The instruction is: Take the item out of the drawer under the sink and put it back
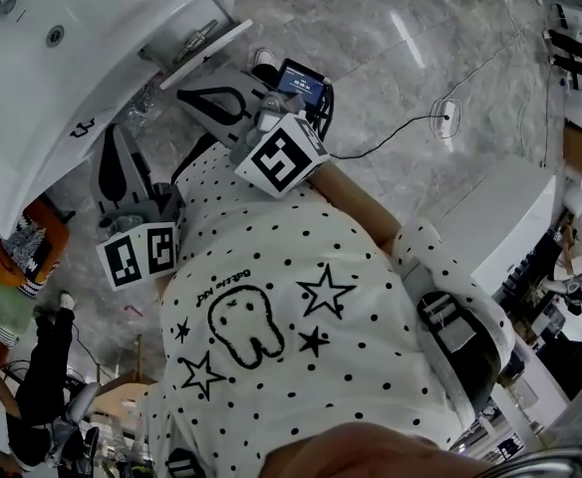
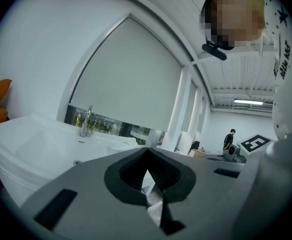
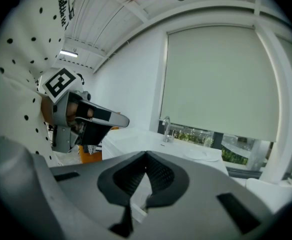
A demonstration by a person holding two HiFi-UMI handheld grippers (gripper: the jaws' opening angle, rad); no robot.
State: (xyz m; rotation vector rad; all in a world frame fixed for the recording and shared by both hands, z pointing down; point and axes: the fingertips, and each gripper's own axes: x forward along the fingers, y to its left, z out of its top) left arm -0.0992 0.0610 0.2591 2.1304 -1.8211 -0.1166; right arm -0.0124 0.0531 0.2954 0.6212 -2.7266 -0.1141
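Drawer [image 1: 229, 33] under the sink [image 1: 62, 78] shows from overhead as a white front with a bar handle [image 1: 200, 35], tucked below the basin's rim. Whether it stands ajar cannot be told. The item appears in no view and is presumably inside.

Left tongs [image 2: 146, 151] and right tongs [image 3: 146, 154] are each closed tip to tip, gripping nothing, and held near the basin. With the item hidden and both tongs empty, the scene fits either a moment ahead of the taking-out or one after the putting-back.

How the item will handle cannot be judged. The handle looks like stiff, smooth metal, probably slick, so any pull on it is best taken at mid-bar. The overhanging rim crowds an approach from above.

A shoe [image 1: 264, 60] sits just beside the drawer, a cable [image 1: 411, 127] trails across the floor [image 1: 391, 28], and an orange object [image 1: 52, 229] stands near the sink's other end.
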